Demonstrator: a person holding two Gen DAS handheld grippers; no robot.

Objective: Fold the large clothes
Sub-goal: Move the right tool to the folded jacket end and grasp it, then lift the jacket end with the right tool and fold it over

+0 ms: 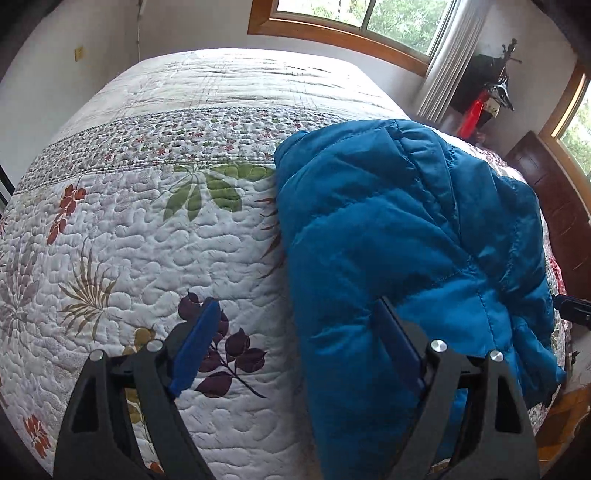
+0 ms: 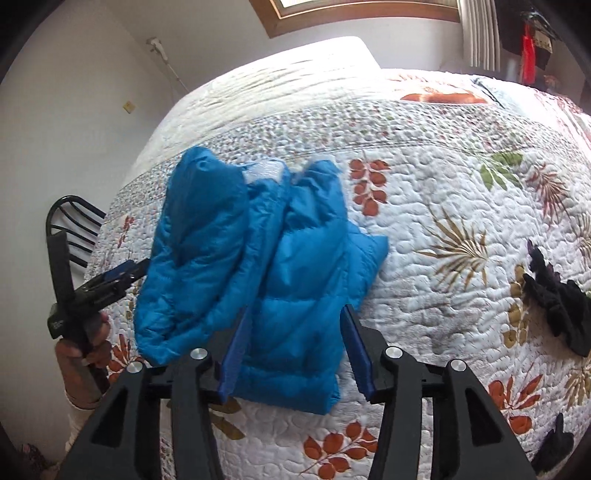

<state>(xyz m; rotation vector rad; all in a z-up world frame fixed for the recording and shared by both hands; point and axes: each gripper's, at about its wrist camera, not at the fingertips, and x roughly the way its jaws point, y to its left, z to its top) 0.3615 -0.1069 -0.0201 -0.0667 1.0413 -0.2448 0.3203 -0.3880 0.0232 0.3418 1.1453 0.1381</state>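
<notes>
left gripper (image 1: 295,332): jaws wide, nothing between the pads. left blue pad (image 1: 195,350) sits over bare quilt, right pad over the near left edge of the blue puffer jacket (image 1: 388,229); contact with the fabric hard to call from this angle. in the right wrist view the same gripper (image 2: 122,275) shows at the jacket's left side, held by the person's left hand (image 2: 86,343).

right gripper (image 2: 293,347): jaws also wide, holding nothing. both pads straddle the jacket's near hem, fabric showing between them, not pinched.

jacket (image 2: 258,258) lies on the bed's quilt (image 2: 443,206), toward the left side of the bed in the right wrist view, hem toward the near edge, collar toward the far edge. it is bunched, left sleeve folded over the body, a pale inner patch showing at the collar.

black garment (image 2: 557,299) lies on the quilt near the right edge, well apart from the jacket. another dark item (image 2: 554,446) at the near right corner, too clipped to identify.

black metal chair back (image 2: 74,221) beyond the bed's left edge. wood-framed window (image 1: 351,22) and white curtain (image 1: 450,55) past the far edge.
</notes>
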